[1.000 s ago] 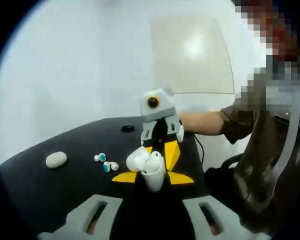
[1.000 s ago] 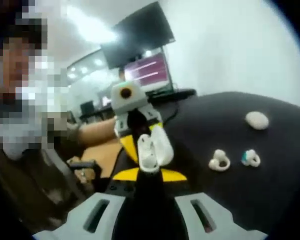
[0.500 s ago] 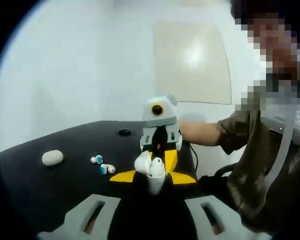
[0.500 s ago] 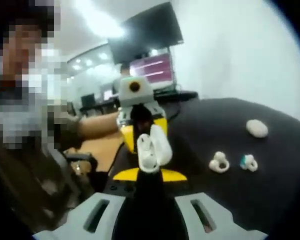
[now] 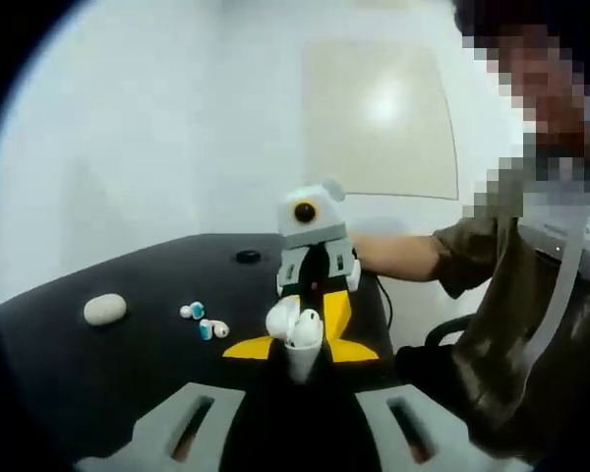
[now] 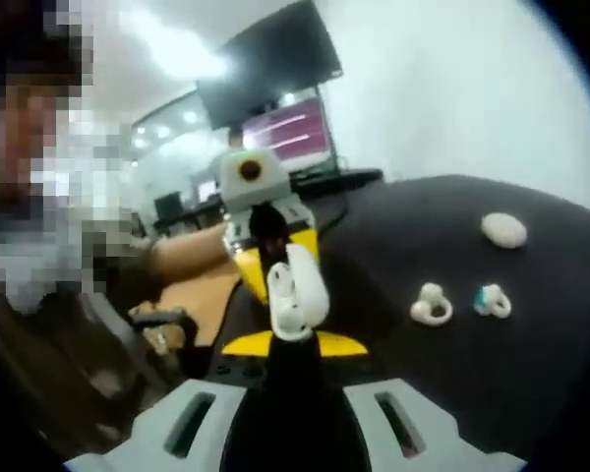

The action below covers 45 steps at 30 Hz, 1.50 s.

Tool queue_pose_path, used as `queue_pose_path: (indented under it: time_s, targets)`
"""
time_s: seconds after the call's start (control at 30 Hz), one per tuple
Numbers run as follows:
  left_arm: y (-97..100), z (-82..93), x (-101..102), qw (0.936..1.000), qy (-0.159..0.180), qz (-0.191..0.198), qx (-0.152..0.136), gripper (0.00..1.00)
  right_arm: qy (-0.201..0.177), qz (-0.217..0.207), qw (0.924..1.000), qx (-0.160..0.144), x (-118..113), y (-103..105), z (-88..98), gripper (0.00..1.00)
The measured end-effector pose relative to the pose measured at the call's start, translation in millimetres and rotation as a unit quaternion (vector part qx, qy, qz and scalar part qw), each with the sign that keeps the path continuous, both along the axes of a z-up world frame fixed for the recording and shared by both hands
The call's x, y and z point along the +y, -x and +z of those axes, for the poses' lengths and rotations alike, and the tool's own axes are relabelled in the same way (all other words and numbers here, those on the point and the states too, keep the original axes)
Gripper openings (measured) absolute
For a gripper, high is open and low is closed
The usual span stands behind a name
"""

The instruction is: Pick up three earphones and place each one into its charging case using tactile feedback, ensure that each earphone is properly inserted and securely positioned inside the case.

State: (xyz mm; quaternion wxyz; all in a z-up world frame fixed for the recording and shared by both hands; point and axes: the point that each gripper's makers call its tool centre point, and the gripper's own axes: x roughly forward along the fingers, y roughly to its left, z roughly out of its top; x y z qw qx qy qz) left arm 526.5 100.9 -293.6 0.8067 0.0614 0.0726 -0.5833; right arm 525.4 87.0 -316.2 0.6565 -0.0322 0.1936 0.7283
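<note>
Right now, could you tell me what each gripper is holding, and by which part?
Both grippers meet on one white open charging case. The right gripper pinches its lower end, while the left gripper pinches the bottom of its body, lid open.

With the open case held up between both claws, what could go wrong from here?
1. The open white case is held above the black table, an earphone sticking up from it; a slip may drop both.
2. Loose earphones lie on the table, unfetched; a low claw sweep might scatter them.
</note>
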Motion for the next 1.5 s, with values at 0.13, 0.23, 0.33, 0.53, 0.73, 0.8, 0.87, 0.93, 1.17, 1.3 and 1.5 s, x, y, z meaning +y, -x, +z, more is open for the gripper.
queue_pose_path:
  time_s: [0.13,0.23,0.33,0.53,0.73,0.8,0.87,0.93,1.17,1.3,1.5]
  targets:
    - [-1.0,1.3,1.4,0.9999,-0.003,0.002,-0.011,0.13,0.004,-0.005,0.9996,0.027,2.1,-1.6,0.6,0.16]
    - [-1.5,2.0,2.4,0.9998,-0.003,0.009,-0.018,0.14,0.005,-0.009,0.9989,0.045,3.5,-1.2,1.4,0.16]
    - [-1.7,-1.7,3.7,0.9990,-0.020,0.016,-0.038,0.16,0.002,-0.005,0.9991,0.043,3.8,1.0,1.9,0.16]
    - [-2.6,-3.9,5.6,0.9985,-0.031,0.015,-0.043,0.19,0.002,-0.005,0.9996,0.026,5.1,4.7,1.5,0.15]
    - [-0.8,6.0,8.0,0.9994,0.004,0.011,-0.033,0.21,0.001,0.002,1.0000,-0.008,3.9,8.1,0.4,0.15]
    - [-1.7,7.9,8.4,0.9993,0.010,0.015,-0.033,0.24,0.000,0.003,0.9999,-0.013,2.8,8.6,0.1,0.15]
    - [-2.0,13.9,8.3,0.9990,0.035,0.015,-0.025,0.25,0.000,0.003,0.9999,-0.016,2.6,9.0,0.0,0.15]
    - [-2.1,13.8,7.0,0.9989,0.038,0.014,-0.022,0.26,-0.002,0.003,0.9997,-0.025,2.6,10.1,0.5,0.15]
    - [-2.9,6.8,3.5,0.9995,0.021,0.016,-0.019,0.28,-0.009,0.007,0.9984,-0.055,0.0,10.0,0.8,0.15]
    - [-3.1,1.3,0.4,0.9997,0.007,0.015,-0.020,0.27,-0.009,0.004,0.9985,-0.054,-0.4,7.7,1.3,0.15]
    - [-6.5,0.2,0.2,0.9977,-0.010,0.027,-0.061,0.26,0.001,-0.010,0.9997,0.024,0.2,1.0,0.9,0.15]
